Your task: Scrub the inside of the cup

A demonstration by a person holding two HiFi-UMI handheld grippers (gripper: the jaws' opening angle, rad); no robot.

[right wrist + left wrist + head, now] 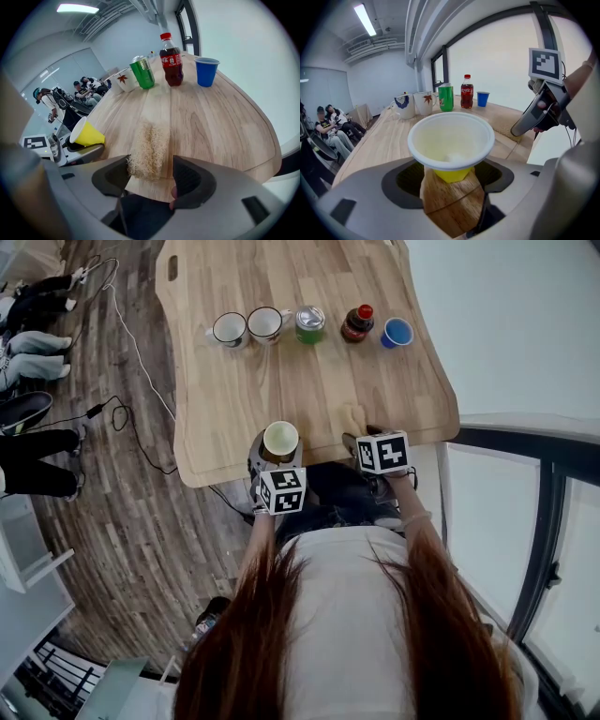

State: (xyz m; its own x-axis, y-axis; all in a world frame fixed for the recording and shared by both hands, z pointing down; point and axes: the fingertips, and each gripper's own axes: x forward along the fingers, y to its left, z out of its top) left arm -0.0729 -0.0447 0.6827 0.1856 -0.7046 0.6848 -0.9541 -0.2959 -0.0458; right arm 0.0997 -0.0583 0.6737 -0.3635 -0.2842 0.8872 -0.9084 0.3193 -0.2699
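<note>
Our left gripper [450,180] clamps the yellow cup [451,140] at the counter's [211,122] near edge. Right gripper [151,176] jaws gape astride the loofah scrubber [150,150]. We'd best centre and pinch it firmly before going in.

The wooden surface [281,381] carries a row around a green can [309,323]. A leaf mug [265,323] stands just left of the can, with a second mug [229,329] beyond it. A bottle [357,322] stands just right of the can, then a blue cup [397,332]. A fibrous pad [352,418] lies well nearer than the can, by the surface's edge.
</note>
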